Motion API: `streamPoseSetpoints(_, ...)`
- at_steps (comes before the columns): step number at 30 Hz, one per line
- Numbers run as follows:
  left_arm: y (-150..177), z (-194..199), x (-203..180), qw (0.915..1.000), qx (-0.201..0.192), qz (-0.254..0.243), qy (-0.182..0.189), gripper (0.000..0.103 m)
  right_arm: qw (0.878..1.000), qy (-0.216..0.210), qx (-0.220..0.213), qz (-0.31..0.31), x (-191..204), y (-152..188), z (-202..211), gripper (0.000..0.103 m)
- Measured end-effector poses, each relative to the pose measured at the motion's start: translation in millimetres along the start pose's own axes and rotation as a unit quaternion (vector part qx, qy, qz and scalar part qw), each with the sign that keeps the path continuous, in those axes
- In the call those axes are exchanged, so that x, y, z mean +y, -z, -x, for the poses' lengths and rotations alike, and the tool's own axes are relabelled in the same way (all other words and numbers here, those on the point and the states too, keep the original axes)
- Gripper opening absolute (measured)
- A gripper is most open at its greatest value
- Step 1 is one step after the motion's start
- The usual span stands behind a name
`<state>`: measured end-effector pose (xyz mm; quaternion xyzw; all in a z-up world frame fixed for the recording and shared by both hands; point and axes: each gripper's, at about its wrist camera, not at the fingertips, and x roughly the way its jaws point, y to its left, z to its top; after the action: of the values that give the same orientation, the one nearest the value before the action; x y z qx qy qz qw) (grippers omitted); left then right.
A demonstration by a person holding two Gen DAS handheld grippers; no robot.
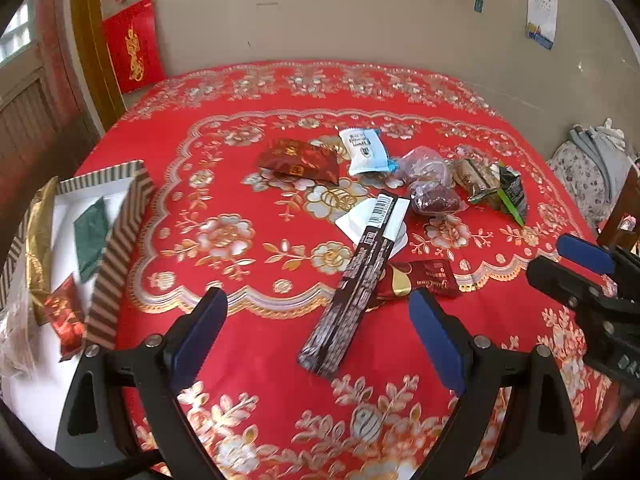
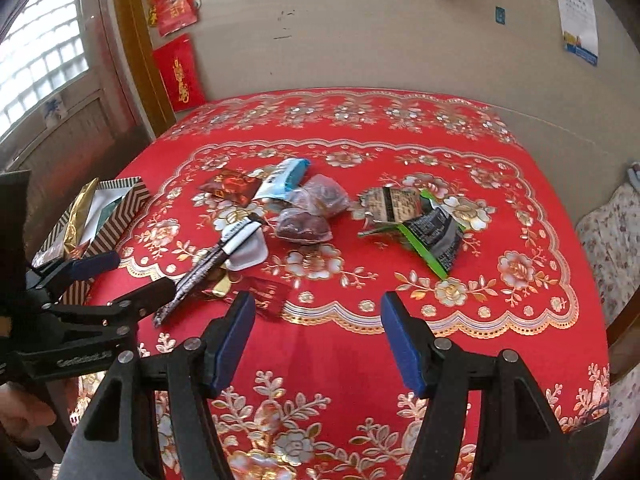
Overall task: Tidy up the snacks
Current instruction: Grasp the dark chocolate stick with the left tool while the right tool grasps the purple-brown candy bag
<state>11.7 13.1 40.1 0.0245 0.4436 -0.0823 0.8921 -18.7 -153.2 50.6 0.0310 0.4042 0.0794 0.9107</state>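
Observation:
Snacks lie scattered on the red floral tablecloth (image 1: 256, 360). A long dark bar packet (image 1: 352, 288) lies nearest my left gripper (image 1: 318, 334), which is open and empty just short of it. Beyond are a small dark red packet (image 1: 424, 280), a white cup lid (image 1: 360, 220), a red-brown pouch (image 1: 300, 160), a white and blue packet (image 1: 364, 150), clear bags of dried fruit (image 1: 430, 184) and a green-edged packet (image 1: 508, 192). My right gripper (image 2: 316, 340) is open and empty over the near cloth. The green-edged packet (image 2: 432, 236) lies ahead of it.
A striped box (image 1: 116, 248) stands at the table's left edge and holds a green packet (image 1: 92, 236), a gold packet (image 1: 38, 240) and a red packet (image 1: 64, 316). A wall runs behind the table. A chair with cloth (image 1: 592, 168) stands at the right.

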Motion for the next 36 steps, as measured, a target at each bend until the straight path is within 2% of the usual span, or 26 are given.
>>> streamPoseSetpoints(6,-5,-23,-6,0.9998,0.021,-0.003,-0.004,0.092,1.000,-0.009,0.007,-0.001,-5,4,-7,0.065)
streamPoseSetpoints(9,-7,-33,-5,0.9993,0.034,0.009,0.010,0.092,1.000,-0.009,0.008,-0.003,-7,4,-9,0.065)
streamPoseSetpoints(17,-9,-43,-7,0.9993,0.035,0.008,0.012,0.091,1.000,-0.005,0.011,-0.003,-10,-2,-15,0.065)
streamPoseSetpoints(20,-10,-43,-7,0.9992,0.026,0.013,0.026,0.074,1.000,-0.001,0.009,-0.008,-11,-14,-22,0.065)
streamPoseSetpoints(21,-10,-41,-6,0.9993,0.022,0.014,0.026,0.063,1.000,-0.002,0.009,-0.013,-11,-19,-25,0.065)
streamPoseSetpoints(22,-11,-40,-7,0.9994,0.021,0.012,0.025,0.044,1.000,-0.008,0.010,-0.022,-12,-27,-31,0.065)
streamPoseSetpoints(23,-12,-40,-6,0.9995,0.022,0.009,0.021,0.032,1.000,-0.014,0.012,-0.025,-11,-33,-36,0.067)
streamPoseSetpoints(24,-13,-41,-5,0.9994,0.030,0.007,0.014,0.026,0.999,-0.022,0.017,-0.023,-10,-41,-43,0.069)
streamPoseSetpoints(26,-12,-41,1,0.9992,0.033,0.012,0.019,0.024,0.999,-0.030,0.026,-0.011,-5,-54,-57,0.074)
streamPoseSetpoints(30,-9,-31,14,0.9994,0.016,0.025,0.014,0.024,0.997,-0.016,0.069,-0.015,-7,-71,-87,0.075)
streamPoseSetpoints(33,-10,-25,21,0.9991,0.010,0.035,0.024,0.024,0.996,-0.027,0.077,-0.035,-7,-78,-99,0.075)
streamPoseSetpoints(36,-10,-21,21,0.9990,0.009,0.033,0.029,0.024,0.995,-0.012,0.091,-0.035,-4,-79,-112,0.075)
